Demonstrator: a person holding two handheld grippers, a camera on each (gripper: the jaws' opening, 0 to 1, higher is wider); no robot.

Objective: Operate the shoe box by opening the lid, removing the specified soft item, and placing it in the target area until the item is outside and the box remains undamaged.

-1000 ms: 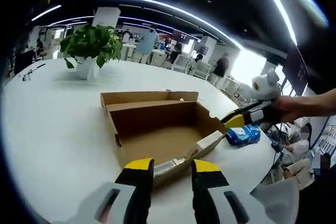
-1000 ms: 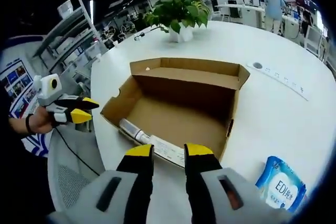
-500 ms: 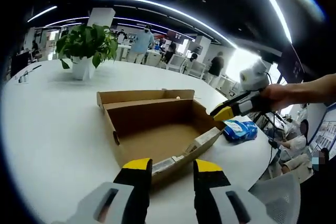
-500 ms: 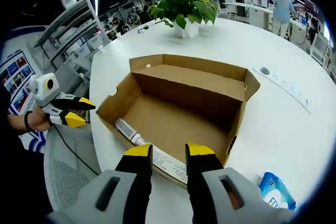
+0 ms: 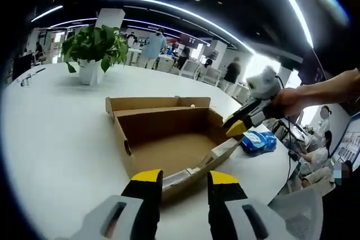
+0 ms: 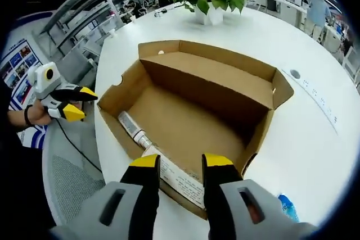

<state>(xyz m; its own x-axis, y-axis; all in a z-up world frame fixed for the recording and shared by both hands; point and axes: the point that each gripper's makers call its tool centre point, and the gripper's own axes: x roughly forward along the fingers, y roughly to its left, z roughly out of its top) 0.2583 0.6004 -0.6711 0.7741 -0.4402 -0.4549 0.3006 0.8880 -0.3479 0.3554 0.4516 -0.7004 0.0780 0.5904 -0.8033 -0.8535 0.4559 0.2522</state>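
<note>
Fingers (image 5: 149, 179) apart, empty | both grippers | shoe box (image 6: 191, 111) open

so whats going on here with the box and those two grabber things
A person holds a gripper in each hand over an open cardboard shoe box on a round white table. The right gripper hangs above the box's near edge, the left gripper at its other side; both are open and hold nothing. The box looks nearly empty apart from paper along one wall. A blue soft pack already lies on the table beside the box.
</note>
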